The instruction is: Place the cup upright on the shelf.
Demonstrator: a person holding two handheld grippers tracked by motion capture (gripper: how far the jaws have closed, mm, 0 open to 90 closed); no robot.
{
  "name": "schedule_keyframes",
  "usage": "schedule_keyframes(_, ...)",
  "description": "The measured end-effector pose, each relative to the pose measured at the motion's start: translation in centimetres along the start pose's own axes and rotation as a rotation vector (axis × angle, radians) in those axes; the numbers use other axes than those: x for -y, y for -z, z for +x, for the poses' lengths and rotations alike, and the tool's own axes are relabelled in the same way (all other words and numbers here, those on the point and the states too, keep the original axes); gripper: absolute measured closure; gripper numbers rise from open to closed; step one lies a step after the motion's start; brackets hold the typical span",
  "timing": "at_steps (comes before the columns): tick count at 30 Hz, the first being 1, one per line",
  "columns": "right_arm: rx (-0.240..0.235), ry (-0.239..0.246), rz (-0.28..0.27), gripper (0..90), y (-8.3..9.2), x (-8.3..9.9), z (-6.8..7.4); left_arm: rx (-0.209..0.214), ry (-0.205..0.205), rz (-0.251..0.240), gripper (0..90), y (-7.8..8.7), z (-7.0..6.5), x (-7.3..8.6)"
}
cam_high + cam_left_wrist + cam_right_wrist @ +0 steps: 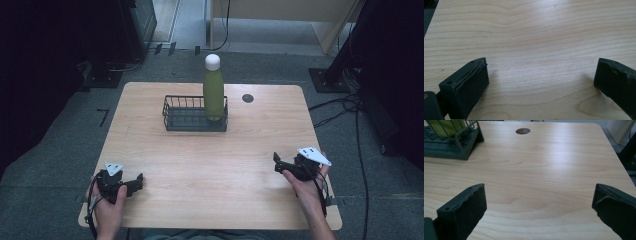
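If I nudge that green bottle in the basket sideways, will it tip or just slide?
Probably tip. The bottle is tall and narrow and rises well above the low basket rim, so a high push would likely topple it over the wire. Its smooth, rigid-looking wall may slip in a claw. Weight is unclear, since I cannot see whether it is full.

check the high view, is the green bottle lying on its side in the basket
No, the green bottle stands upright at the right end of the wire basket.
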State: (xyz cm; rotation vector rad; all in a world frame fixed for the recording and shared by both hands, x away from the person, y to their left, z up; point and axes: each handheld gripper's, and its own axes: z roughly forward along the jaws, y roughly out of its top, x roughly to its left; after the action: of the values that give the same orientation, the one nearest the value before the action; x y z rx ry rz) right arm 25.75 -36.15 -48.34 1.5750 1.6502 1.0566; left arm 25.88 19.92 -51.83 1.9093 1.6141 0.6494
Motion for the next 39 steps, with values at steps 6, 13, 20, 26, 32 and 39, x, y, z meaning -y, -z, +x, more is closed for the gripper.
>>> schedule_keyframes(6,0.029,-0.031,0.019,0.0,0.8,1.7,-1.8,0.0,0.001,-0.001,0.0,0.0,0.0,0.0)
schedule_keyframes(13,0.054,-0.044,0.053,0.0,1.3,3.5,-3.1,0.0,0.001,-0.001,0.0,0.0,0.0,0.0)
schedule_keyframes(20,0.058,-0.054,0.096,0.0,1.9,5.0,-3.6,0.0,0.0,-0.001,0.0,0.0,0.0,0.0)
schedule_keyframes(26,0.074,-0.073,0.136,0.0,3.0,5.7,-4.4,0.0,0.0,-0.001,0.0,0.0,0.0,0.0)
schedule_keyframes(32,0.086,-0.063,0.234,0.0,3.5,6.3,-4.7,0.0,0.0,-0.001,0.0,0.0,0.0,0.0)
schedule_keyframes(39,0.111,-0.002,0.263,0.0,3.9,6.7,-4.6,0.0,0.001,-0.003,0.0,0.0,0.0,0.0)
